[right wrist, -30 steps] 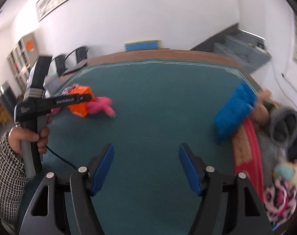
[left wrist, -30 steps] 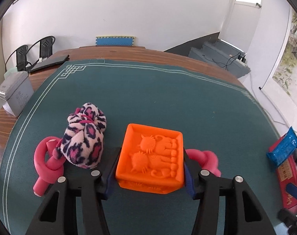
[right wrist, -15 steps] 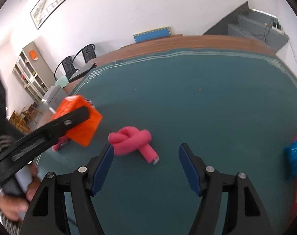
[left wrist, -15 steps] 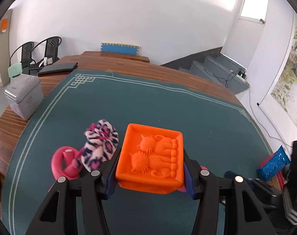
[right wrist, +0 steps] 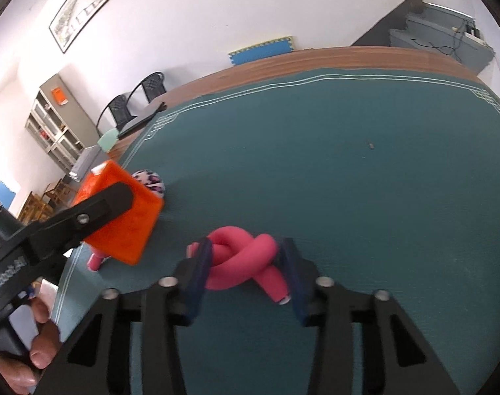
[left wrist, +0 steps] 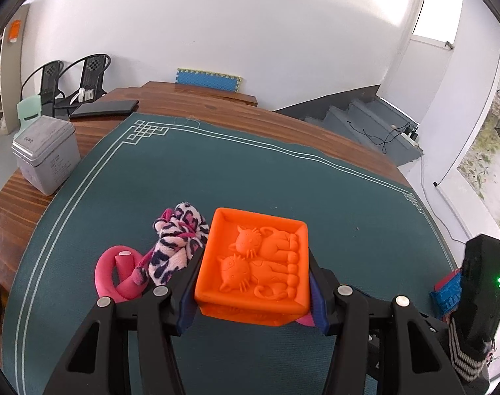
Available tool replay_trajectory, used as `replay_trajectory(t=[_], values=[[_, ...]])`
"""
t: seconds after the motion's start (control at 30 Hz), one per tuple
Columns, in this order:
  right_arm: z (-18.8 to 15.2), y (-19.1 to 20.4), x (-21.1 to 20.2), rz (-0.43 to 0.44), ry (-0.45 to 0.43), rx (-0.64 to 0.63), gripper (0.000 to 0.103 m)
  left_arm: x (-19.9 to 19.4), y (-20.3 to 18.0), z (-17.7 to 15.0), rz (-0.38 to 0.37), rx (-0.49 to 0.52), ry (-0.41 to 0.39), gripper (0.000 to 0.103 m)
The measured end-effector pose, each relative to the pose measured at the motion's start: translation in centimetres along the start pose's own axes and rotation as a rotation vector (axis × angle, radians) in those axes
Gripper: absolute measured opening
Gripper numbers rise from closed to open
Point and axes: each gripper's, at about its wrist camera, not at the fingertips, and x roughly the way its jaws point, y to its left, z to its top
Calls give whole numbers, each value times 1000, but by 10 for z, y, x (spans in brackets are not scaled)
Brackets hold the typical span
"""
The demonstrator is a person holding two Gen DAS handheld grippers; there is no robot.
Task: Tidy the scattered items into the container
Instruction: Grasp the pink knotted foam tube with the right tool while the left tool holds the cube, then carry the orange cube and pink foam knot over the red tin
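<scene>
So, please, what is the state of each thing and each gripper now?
left gripper: shut on the orange block, held off the mat.
right gripper: jaws just closing around the pink knot.
pink knot: lying on the green mat.
leopard pouch: lying on the mat.

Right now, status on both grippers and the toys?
Left gripper clamps orange cat-embossed block, off the mat. Right gripper just closing around pink knotted foam tube. Nothing blocking.
</scene>
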Motion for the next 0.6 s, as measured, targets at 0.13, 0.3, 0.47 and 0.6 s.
replay_trajectory(t=[0.13,0.3,0.47,0.6], values=[[-4,6,-4,-4,1,-33,34,1,-3,-2,-2,12,3,56],[-10,7,-22,2,-30,-39,34,2,-12,-6,-10,36,7,56],[-17,-5,-79,-15,-136,-20,34,2,-25,-11,-21,71,14,56],[-28,-30,-137,-80,-234,13,34,-1,-41,-18,-37,118,13,56]])
